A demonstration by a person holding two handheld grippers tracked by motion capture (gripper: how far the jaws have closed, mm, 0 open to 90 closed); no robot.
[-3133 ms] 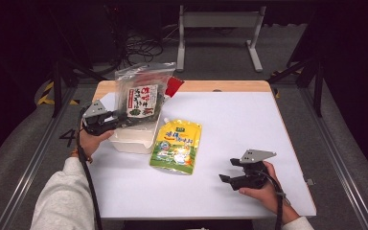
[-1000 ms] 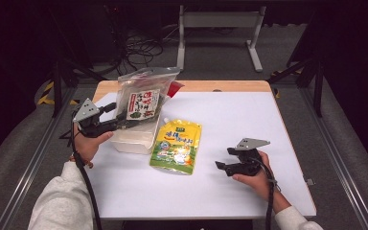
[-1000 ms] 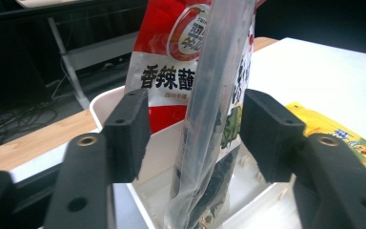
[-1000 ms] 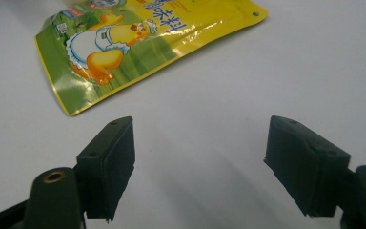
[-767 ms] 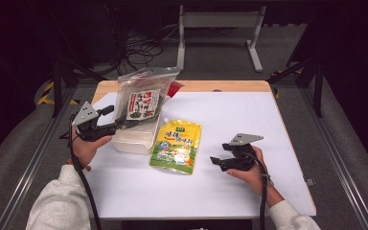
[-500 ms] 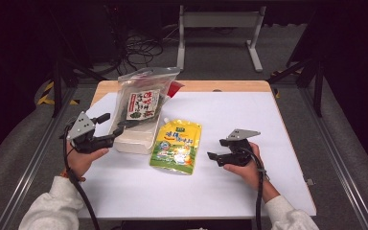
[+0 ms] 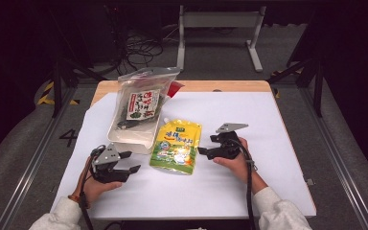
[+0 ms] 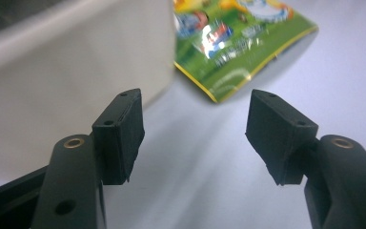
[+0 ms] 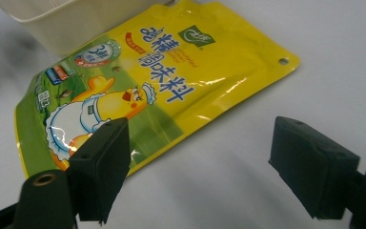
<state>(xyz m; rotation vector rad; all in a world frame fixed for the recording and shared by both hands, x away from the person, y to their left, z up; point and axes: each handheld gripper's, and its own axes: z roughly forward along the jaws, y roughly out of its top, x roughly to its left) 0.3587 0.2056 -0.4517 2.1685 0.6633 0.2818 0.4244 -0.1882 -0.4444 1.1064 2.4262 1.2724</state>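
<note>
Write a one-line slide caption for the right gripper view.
Open right gripper poised over the edge of a yellow seasoning pouch lying flat on the white table, beside a white container.

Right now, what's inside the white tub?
A clear bag with a red-and-white label and dark contents stands in the white tub, leaning back past its rim. The bag's lower end and the tub's floor are hidden by the tub's wall.

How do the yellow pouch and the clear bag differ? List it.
1. The yellow pouch is opaque and printed; the clear bag shows dark contents behind a label.
2. The pouch lies flat on the table; the bag sits propped up in the white tub.
Both are soft sealed packs, held by neither claw.
</note>
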